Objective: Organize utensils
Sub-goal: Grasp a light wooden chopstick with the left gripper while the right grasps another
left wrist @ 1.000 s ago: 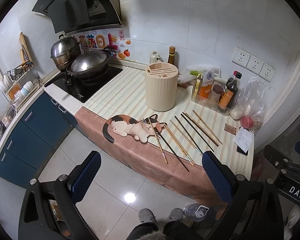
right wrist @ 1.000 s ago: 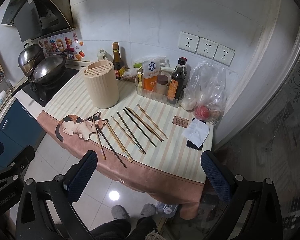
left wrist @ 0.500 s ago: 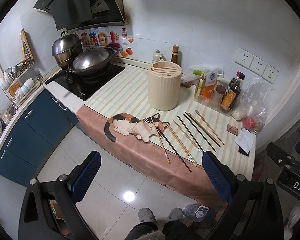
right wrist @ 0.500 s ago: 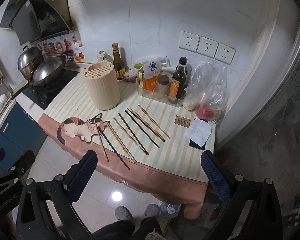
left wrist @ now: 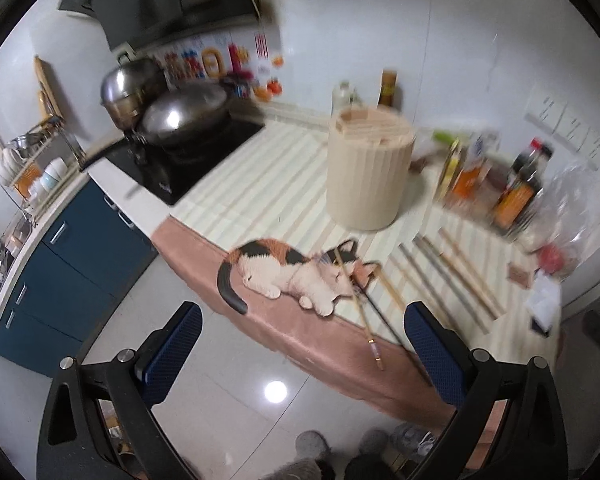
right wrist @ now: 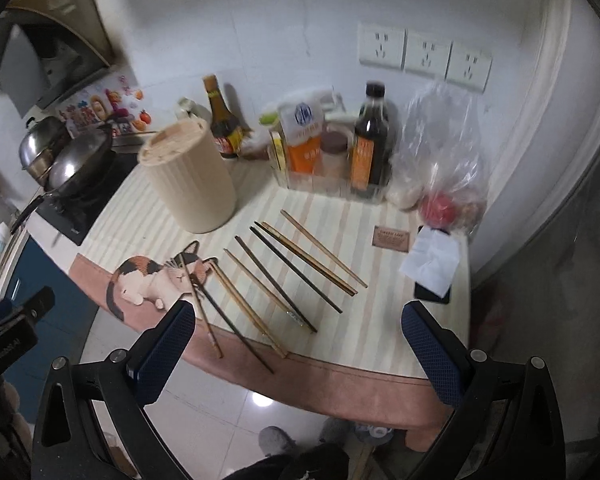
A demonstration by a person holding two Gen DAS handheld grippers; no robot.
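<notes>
Several chopsticks (right wrist: 288, 276), light wood and dark, lie side by side on the striped counter mat (right wrist: 364, 320), slanting toward its front edge. They also show as chopsticks (left wrist: 360, 312) in the left wrist view. A beige ribbed utensil holder (right wrist: 190, 176) with slots in its top stands behind them; the same holder (left wrist: 368, 176) appears in the left wrist view. My left gripper (left wrist: 302, 350) is open in the air before the counter edge, holding nothing. My right gripper (right wrist: 296, 352) is open too, just in front of the chopsticks' near ends.
Sauce bottles and jars in a clear tray (right wrist: 328, 160) stand at the back. A plastic bag (right wrist: 444, 156), a phone under a paper (right wrist: 432, 264) and a small card (right wrist: 392, 237) lie at right. Wok and pot (left wrist: 172, 112) sit on the cooktop at left. A person's feet (right wrist: 300, 440) stand on the tiled floor.
Both grippers have moved forward toward the counter; the chopsticks and holder appear larger and nearer. Both stay open and nothing on the counter has moved.
</notes>
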